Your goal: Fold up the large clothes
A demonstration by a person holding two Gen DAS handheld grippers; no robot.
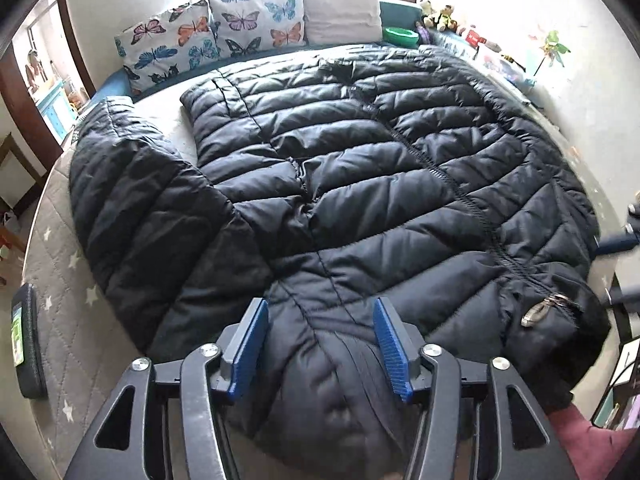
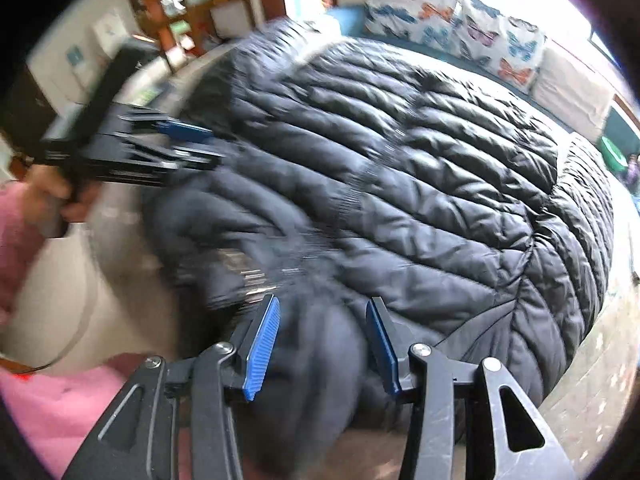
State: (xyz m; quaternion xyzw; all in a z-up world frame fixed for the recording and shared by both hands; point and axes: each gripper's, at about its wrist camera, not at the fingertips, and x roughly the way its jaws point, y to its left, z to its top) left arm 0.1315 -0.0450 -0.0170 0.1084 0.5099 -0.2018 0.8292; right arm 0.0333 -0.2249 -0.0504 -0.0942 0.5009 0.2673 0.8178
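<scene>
Both grippers spread, straddling black jacket (image 1: 360, 168)

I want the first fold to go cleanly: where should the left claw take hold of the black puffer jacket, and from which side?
Grip the near collar and shoulder edge of the jacket, where the left claw already straddles a raised bulge of padding. Come in low from the near bed edge, along the mattress. The jacket lies flat, zipped front up, so only this puffed rim offers something to pinch.

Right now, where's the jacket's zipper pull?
Left wrist view, lower right: the zipper pull lies on the black puffer jacket, right of the left claw.
</scene>
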